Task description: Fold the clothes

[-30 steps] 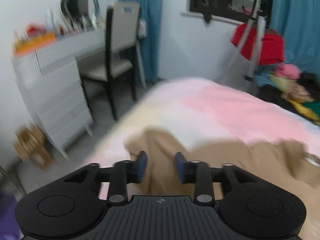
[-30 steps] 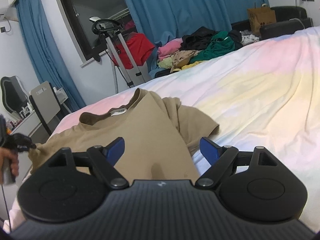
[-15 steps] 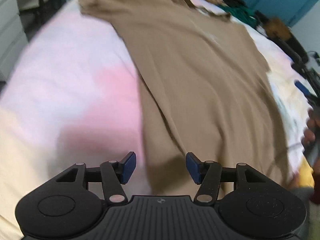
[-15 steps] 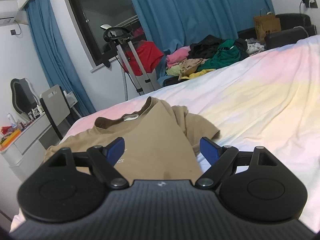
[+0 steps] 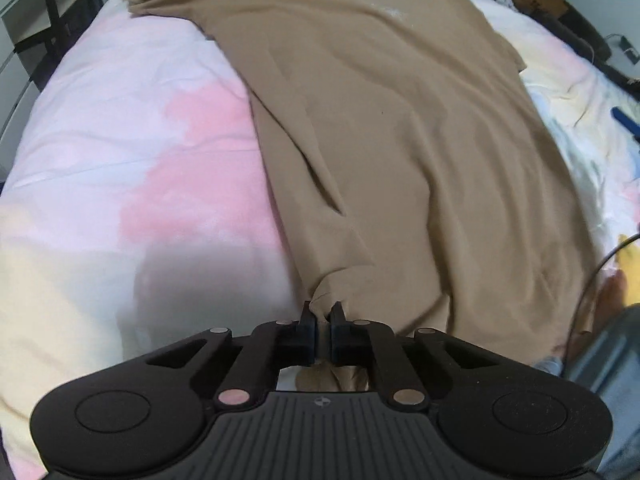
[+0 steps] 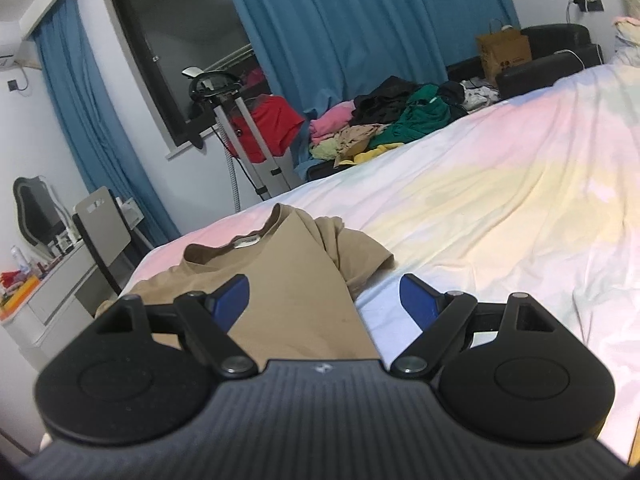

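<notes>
A tan cotton T-shirt lies spread, collar far, on the pastel tie-dye bed sheet. The left claw, parted half a second ago, has now clenched on the shirt's near hem corner, likely readying a fold. The right claw hovers released over the opposite edge.

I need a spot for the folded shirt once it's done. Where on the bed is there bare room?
Bare sheet lies right of the tan T-shirt, and a pink patch lies left of it. The clothes pile crowds the far edge.
</notes>
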`<state>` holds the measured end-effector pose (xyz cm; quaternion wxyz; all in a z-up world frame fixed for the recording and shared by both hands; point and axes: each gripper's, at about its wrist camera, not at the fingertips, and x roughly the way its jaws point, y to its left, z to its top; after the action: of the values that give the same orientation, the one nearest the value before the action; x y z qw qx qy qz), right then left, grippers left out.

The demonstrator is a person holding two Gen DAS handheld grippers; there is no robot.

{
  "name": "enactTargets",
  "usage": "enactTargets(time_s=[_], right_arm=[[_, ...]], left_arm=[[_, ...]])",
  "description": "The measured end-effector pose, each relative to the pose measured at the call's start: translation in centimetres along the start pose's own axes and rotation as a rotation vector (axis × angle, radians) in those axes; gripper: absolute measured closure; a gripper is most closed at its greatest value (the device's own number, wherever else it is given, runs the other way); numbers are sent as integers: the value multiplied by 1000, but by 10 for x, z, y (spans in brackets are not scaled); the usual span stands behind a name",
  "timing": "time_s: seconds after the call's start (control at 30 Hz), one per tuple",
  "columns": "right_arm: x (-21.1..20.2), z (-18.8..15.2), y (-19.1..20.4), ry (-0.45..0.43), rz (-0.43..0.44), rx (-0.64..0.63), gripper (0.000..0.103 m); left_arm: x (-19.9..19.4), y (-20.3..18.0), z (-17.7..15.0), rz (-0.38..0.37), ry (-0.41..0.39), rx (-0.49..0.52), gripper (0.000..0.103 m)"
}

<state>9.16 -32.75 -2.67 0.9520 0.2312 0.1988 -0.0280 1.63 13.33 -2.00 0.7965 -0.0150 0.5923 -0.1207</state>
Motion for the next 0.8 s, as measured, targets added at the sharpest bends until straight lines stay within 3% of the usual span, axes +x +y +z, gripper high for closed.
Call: enactTargets(time_s=[0.13, 0.2, 0.33, 0.43, 0.5, 0.63, 0.7, 0.8], right_arm=[[1, 2, -2, -10, 7, 11, 19], [0, 4, -6, -12, 11, 28, 19], [-3, 9, -13, -16, 21, 64, 19], [-4, 13, -18, -18, 28, 91, 19], [-6, 15, -21, -20, 33, 109, 19], [-7, 19, -29, -20, 42, 151, 19], [-6, 19, -35, -10, 39, 188, 19], [-2, 17, -43, 16, 34, 233, 19]], left_arm=[[-22, 27, -8, 47, 51, -120, 97], [-27, 44, -16, 108, 68, -186, 97], [-36, 62, -24, 118, 61, -267, 94], [-50, 57, -21, 137, 1, -272, 76], [-61, 49, -19, 140, -54, -254, 54], [-67, 4, 2, 162, -181, -180, 39], [-70, -18, 10, 134, -304, -173, 22], [-45, -52, 35, 77, -396, -192, 18]])
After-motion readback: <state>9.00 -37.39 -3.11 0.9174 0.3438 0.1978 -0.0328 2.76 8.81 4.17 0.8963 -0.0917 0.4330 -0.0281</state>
